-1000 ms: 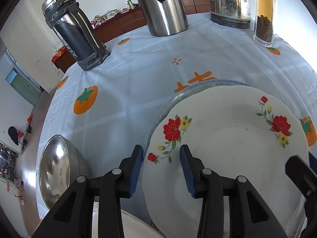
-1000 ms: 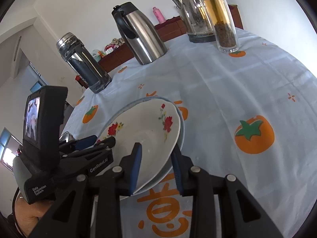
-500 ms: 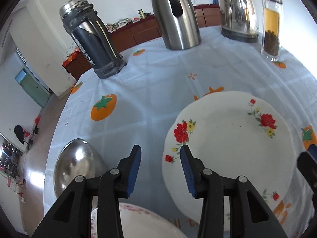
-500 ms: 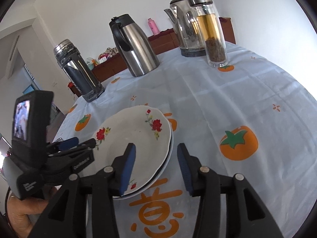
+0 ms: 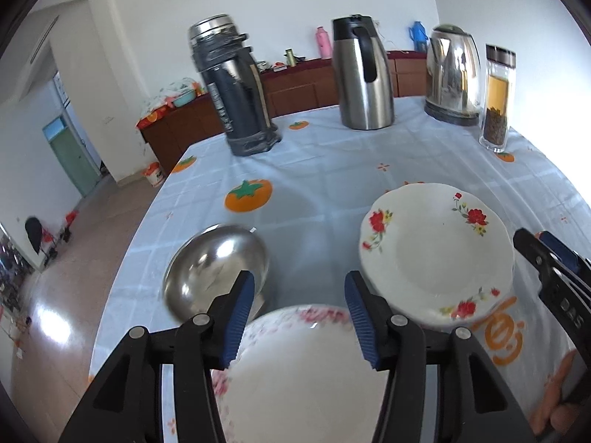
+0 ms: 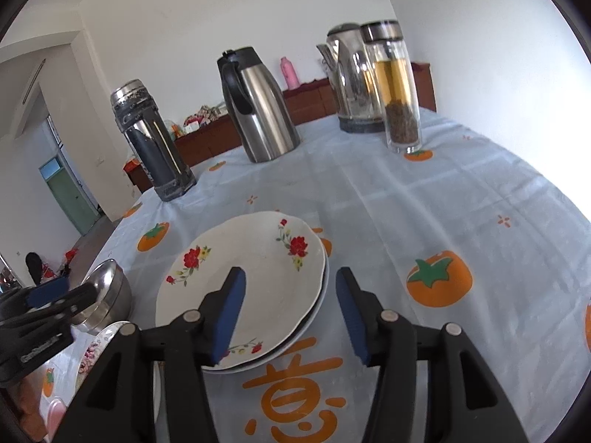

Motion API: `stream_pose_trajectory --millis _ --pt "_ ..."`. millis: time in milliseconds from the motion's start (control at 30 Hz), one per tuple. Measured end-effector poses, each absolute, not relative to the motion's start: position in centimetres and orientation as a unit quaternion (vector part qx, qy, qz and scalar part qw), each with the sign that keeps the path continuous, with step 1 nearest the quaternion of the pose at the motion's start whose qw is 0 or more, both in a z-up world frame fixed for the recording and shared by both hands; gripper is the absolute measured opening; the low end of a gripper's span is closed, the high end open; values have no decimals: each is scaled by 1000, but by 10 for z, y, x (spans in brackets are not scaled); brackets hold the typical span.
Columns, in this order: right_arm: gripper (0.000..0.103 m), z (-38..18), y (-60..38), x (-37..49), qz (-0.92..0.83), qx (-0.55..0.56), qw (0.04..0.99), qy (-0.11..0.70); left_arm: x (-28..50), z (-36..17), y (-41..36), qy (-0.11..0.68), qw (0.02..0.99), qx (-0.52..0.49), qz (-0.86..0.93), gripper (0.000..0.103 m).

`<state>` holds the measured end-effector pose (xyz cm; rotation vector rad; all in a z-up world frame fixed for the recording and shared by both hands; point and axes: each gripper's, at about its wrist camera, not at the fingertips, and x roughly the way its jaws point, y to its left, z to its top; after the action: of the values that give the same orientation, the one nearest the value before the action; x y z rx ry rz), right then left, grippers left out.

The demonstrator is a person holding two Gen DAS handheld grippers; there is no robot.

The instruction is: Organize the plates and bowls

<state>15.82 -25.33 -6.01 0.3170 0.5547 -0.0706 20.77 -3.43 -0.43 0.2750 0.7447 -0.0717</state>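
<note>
Left wrist view: left gripper (image 5: 299, 317) opening, nothing pinched, above the pink-flowered bowl (image 5: 295, 373); steel bowl (image 5: 216, 269) beyond. Right gripper (image 6: 288, 313) opening beside stacked plates (image 6: 243, 280). Best straddle the rim squarely before closing.

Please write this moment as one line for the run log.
floral plate: stacked on second plate | left tool: opening, empty, above pink-rimmed bowl | right tool: opening, empty | steel bowl: untouched

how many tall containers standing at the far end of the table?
4. From left: dark flask, steel jug, shiny kettle, and glass tea bottle nearest the right edge. The kettle and bottle overlap in the right wrist view; nothing else seems hidden.
</note>
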Motion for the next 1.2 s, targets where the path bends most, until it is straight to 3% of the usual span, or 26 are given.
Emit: stream_pose_trajectory --millis 633,1200 --pt "53 -53 -230 81 -82 135 963 216 135 4 31 337 940 57 -22 54" --pt "53 -49 -180 42 -22 116 963 243 115 -13 99 346 938 30 26 54"
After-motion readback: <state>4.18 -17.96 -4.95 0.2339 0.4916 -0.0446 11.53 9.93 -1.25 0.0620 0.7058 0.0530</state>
